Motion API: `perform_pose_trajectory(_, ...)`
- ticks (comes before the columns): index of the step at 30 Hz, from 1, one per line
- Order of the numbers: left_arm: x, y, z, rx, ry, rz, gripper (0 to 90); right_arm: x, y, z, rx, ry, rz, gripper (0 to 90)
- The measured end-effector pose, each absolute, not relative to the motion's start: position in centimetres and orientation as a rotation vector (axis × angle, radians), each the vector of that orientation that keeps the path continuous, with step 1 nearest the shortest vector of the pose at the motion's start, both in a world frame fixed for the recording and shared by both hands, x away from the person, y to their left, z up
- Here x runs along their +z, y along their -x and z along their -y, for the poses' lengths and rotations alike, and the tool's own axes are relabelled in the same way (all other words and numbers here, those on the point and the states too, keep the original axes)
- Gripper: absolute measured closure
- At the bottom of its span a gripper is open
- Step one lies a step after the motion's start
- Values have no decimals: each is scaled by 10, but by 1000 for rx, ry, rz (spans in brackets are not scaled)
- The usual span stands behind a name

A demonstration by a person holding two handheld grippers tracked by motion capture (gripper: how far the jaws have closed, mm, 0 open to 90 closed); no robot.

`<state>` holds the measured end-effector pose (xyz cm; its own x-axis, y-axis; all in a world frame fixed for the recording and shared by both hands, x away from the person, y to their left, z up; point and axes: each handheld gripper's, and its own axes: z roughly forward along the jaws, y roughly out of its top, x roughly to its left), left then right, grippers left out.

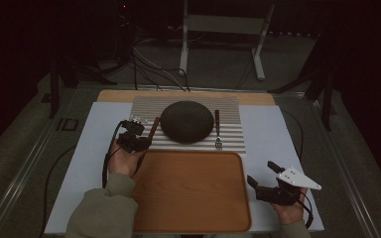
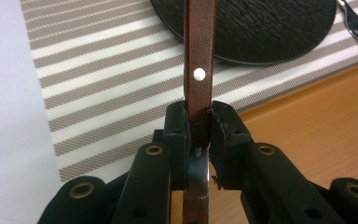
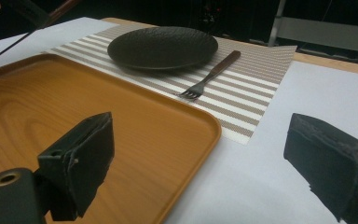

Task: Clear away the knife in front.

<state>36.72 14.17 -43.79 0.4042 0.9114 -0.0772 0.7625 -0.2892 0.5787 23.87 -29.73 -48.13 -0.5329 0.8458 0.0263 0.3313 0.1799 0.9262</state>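
We see the left gripper [image 1: 138, 140], left of centre in the high view, clamped on a knife [image 2: 198, 79] where brown handle meets blade, beside the dark plate [image 1: 186, 121]. It looks stiff, light and smooth, so we judge this junction grip secure. The right gripper [image 1: 268, 182], lower right, gapes wide, empty.

Brown-handled knife [image 2: 198, 70] (one steel rivet) clamped upright over the striped placemat [image 2: 98, 93].
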Motion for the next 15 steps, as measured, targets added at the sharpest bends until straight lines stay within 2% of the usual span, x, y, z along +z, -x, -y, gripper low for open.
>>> perform_pose_trajectory(15,-450,-350,-139,315,-2099,-1435,784,-482,-240,297,1329,-1106,-1963,85)
